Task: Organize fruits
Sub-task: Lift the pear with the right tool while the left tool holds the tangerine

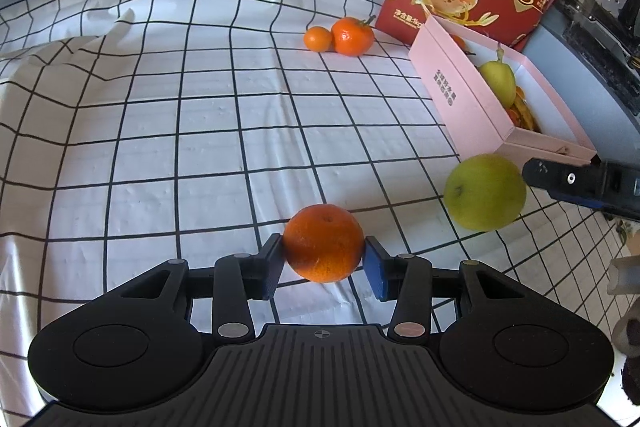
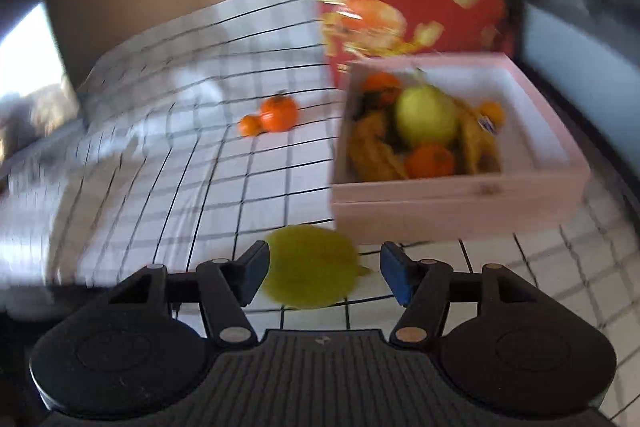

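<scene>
The left tool clamps a round orange tangerine low in the frame's centre, lifted above the black-gridded white cloth — likely bound for the open pink cardboard box at the right, already holding fruit. In the blurred right-wrist view, the right tool stands parted around a yellow-green pear; its left pad seems to touch, the right is clear — apparently not yet gripped.
</scene>
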`<state>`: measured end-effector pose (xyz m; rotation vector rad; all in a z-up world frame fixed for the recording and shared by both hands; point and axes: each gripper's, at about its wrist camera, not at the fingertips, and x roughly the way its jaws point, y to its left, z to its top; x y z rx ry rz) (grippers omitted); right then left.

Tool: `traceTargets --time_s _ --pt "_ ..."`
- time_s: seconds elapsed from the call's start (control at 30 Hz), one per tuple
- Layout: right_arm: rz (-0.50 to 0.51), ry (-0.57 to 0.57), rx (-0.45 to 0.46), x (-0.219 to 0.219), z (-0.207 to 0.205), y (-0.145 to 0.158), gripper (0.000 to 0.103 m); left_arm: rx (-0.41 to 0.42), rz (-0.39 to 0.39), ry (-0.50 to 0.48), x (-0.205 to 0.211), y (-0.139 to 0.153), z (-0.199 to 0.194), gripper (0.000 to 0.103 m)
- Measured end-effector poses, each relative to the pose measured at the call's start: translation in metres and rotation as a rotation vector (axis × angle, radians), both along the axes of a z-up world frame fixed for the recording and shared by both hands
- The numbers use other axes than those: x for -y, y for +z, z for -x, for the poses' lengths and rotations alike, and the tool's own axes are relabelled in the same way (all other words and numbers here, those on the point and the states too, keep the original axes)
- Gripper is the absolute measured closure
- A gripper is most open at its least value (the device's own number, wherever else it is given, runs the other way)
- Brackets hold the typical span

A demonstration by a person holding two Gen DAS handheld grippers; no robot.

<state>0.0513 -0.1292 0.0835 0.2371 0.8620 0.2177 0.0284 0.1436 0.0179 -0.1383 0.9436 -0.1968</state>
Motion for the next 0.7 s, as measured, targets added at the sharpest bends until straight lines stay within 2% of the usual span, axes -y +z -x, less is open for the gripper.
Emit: traceTargets --time_s 0.13,0.43,0.5,0.57,0.7 --pt "-0.113 -0.061 -0.072 0.019 -0.011 -0.015 0.041 0.000 -0.001 -0.002 0.000 0.000 0.000 0.055" --pt "-0.359 -0.073 -0.144 0.019 -0.040 -0.039 0.041 0.002 0.001 -0.009 0.000 -0.001 -0.003 0.055" --pt "-0.351 -0.045 -0.138 0.011 -0.042 -0.037 0.041 0.003 0.003 -0.008 0.000 -0.001 -0.002 0.055" --pt "-0.299 0.016 -0.121 -0.003 -0.041 -0.031 0.041 0.003 0.004 -0.008 0.001 -0.002 -0.001 0.055" --pt "-0.179 0.122 -0.073 -0.033 -0.034 -0.019 0.049 0.004 0.011 0.000 0.000 -0.002 0.000 0.055"
